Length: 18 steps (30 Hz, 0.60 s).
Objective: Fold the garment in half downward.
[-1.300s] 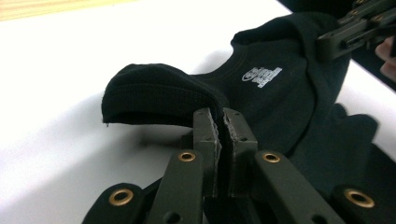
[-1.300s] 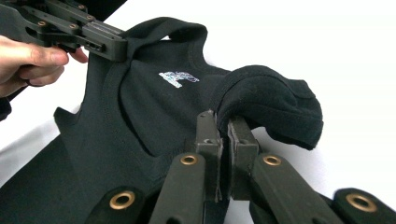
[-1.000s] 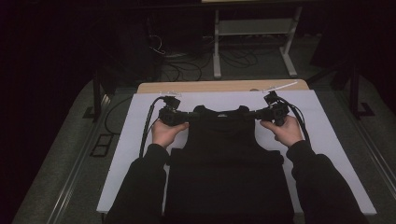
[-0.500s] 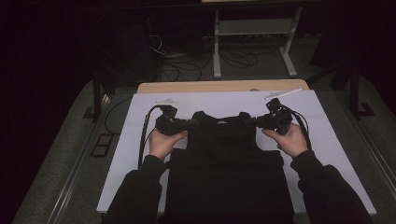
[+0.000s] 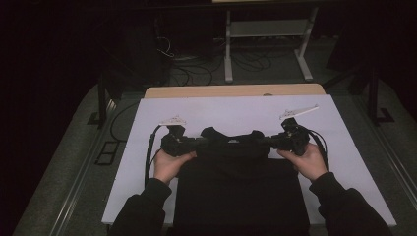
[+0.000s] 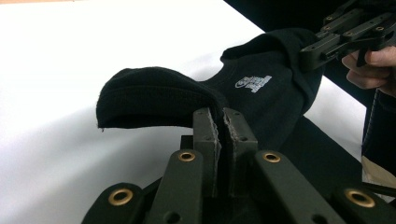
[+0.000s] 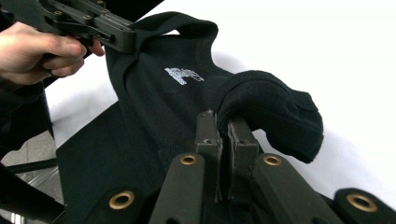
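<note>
Both grippers, left gripper [image 5: 193, 142] and right gripper [image 5: 273, 141], clenched the black fleece garment [image 5: 236, 172]; its thick folded edge could slip free if pulled unevenly.

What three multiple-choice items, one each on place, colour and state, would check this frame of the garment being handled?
1. Where does the garment lie?
A. on the white tabletop
B. on the floor
C. on a shelf

2. What colour is the garment?
A. red
B. black
C. yellow

3. How do the jaws of the left hand-held gripper stand?
A. wide open above the cloth
B. open, holding nothing
C. shut on the cloth

A: the high view shows it spread on the white top.
B: the cloth is black in every view, with a small white print.
C: the left gripper view shows both jaws pinched on a fold; the right hand-held gripper pinches likewise.
</note>
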### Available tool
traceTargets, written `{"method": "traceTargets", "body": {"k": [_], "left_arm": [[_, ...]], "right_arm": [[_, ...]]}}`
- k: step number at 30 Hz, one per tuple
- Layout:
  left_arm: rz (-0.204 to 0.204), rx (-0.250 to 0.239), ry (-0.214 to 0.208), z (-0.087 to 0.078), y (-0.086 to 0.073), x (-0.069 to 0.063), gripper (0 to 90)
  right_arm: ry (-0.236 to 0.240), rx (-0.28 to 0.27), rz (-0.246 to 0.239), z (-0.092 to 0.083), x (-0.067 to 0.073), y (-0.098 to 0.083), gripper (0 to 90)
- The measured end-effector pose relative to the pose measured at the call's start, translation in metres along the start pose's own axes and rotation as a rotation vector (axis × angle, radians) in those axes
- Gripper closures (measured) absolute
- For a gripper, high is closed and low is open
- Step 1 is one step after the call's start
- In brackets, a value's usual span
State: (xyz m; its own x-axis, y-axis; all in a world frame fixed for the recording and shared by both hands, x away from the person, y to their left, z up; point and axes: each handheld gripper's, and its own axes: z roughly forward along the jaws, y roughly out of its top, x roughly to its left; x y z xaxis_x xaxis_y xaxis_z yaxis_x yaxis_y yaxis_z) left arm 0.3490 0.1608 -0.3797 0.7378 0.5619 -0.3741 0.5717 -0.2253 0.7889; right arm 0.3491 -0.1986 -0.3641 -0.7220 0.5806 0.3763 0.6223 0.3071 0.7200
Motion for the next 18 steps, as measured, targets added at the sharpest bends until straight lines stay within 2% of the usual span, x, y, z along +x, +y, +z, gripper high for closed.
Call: {"method": "traceTargets", "body": {"k": [6, 7, 9, 18], "left_arm": [[0.018, -0.012, -0.029, -0.001, -0.012, -0.005, 83.7], [0.023, -0.023, -0.050, -0.002, -0.017, -0.007, 83.7], [0.020, -0.029, -0.062, -0.004, -0.022, -0.008, 83.7], [0.045, 0.000, -0.065, -0.007, -0.040, -0.019, 83.6]], "right_arm": [[0.014, 0.004, 0.004, -0.001, 0.004, -0.015, 84.1], [0.015, 0.006, 0.003, -0.001, 0.005, -0.018, 84.1], [0.018, 0.011, -0.001, 0.000, 0.007, -0.024, 84.1], [0.013, 0.055, -0.016, 0.005, 0.015, -0.041, 84.1]]}}
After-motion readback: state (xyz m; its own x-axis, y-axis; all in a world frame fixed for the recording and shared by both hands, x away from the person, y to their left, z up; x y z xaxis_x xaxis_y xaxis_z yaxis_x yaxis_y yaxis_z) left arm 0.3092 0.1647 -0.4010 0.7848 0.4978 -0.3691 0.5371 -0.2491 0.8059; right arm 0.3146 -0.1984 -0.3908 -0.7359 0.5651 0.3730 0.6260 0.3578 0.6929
